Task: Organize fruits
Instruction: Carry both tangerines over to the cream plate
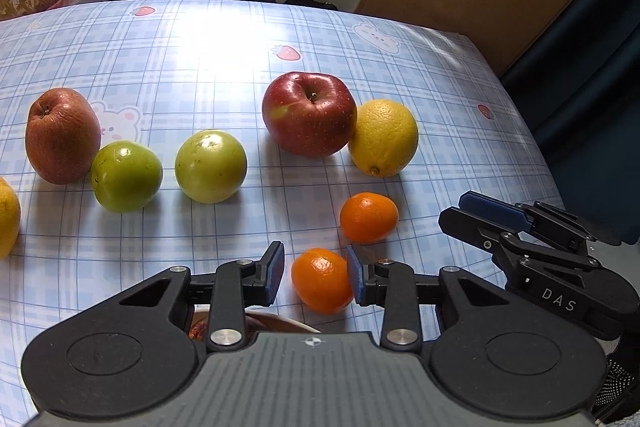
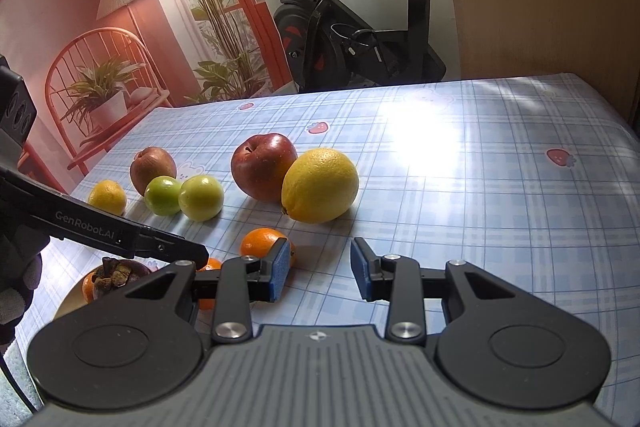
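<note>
Left gripper [image 1: 316, 277]: low over the table [image 1: 200, 67], jaws part-open around a tangerine [image 1: 320, 281], right pad touching it. Right gripper [image 2: 319, 275]: level, open, empty. Plate [image 2: 70, 301]: holds mangosteen [image 2: 116, 277] and a tangerine.

Two markings can be read. White letters "DAS" stand on the black body of the right gripper [image 1: 500, 215] in the left wrist view. "GenRobot.AI" is printed in pale letters along the black side of the left gripper [image 2: 192, 251] in the right wrist view.
</note>
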Demonstrator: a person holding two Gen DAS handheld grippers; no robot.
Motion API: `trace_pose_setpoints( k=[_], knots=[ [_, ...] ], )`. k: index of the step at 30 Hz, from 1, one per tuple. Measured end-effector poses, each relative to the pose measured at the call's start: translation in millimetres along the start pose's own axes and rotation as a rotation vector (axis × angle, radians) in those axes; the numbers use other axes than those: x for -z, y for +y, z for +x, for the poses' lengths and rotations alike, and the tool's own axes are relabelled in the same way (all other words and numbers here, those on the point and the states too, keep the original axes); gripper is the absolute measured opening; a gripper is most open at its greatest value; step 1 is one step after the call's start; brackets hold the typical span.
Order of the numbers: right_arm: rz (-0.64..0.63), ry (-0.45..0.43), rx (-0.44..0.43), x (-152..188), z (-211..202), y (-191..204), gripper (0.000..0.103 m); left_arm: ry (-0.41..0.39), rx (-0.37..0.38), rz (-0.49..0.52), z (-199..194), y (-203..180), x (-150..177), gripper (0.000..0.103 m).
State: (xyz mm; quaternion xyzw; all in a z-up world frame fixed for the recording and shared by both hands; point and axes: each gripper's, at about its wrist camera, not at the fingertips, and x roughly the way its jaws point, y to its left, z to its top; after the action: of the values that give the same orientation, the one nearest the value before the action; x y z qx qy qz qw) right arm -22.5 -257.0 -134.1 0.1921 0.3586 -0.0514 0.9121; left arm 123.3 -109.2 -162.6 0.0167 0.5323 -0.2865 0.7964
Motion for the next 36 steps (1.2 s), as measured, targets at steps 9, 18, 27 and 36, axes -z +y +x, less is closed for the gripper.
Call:
trace_pose_setpoints(
  k=[9, 18, 27, 36],
  knots=[
    [0.015, 0.011, 0.006, 1.9, -1.1, -2.2, 0.037, 0.013, -0.043, 0.064, 10.2, -13.1, 6.0, 0.040],
    [0.021, 0.014, 0.003, 3.4, -1.3, -2.8, 0.037, 0.035, -0.086, 0.081, 14.3, -9.6, 6.3, 0.048],
    [0.031, 0.022, -0.010, 3.1, 1.0, -2.7, 0.037, 0.026, -0.072, 0.095, 13.8, -7.6, 11.4, 0.039],
    [0.007, 0.040, -0.028, 0.7, 9.5, 3.4, 0.037, -0.066, -0.086, 0.083, -18.6, -3.0, 5.5, 0.039]
  ],
)
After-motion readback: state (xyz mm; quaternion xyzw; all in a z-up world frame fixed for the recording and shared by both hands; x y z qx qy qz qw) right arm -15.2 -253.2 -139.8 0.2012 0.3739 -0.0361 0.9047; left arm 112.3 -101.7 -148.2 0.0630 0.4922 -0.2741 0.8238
